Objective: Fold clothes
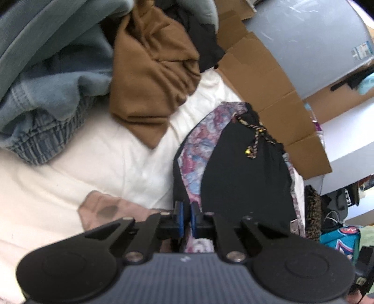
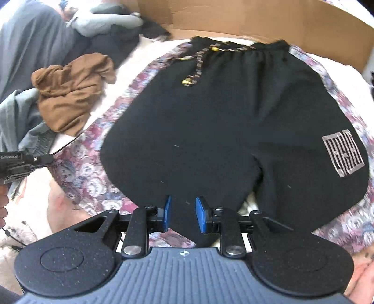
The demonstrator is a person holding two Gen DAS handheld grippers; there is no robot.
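- The black shorts (image 2: 222, 121) lay spread flat on a white bed cover (image 1: 93, 159), waistband toward the cardboard (image 2: 257, 18); their lower hems were hidden behind the gripper bodies.
- A heap of blue-grey clothes (image 1: 46, 70) ran off the frame edge, a brown garment (image 1: 152, 77) beside it.
- The right gripper (image 2: 183, 214) pointed steeply down, jaws partly apart over a leg hem; contact was unclear.
- The left gripper (image 1: 186, 216) angled down, jaws almost together at the shorts' patterned side edge; whether cloth was pinched was hard to tell.
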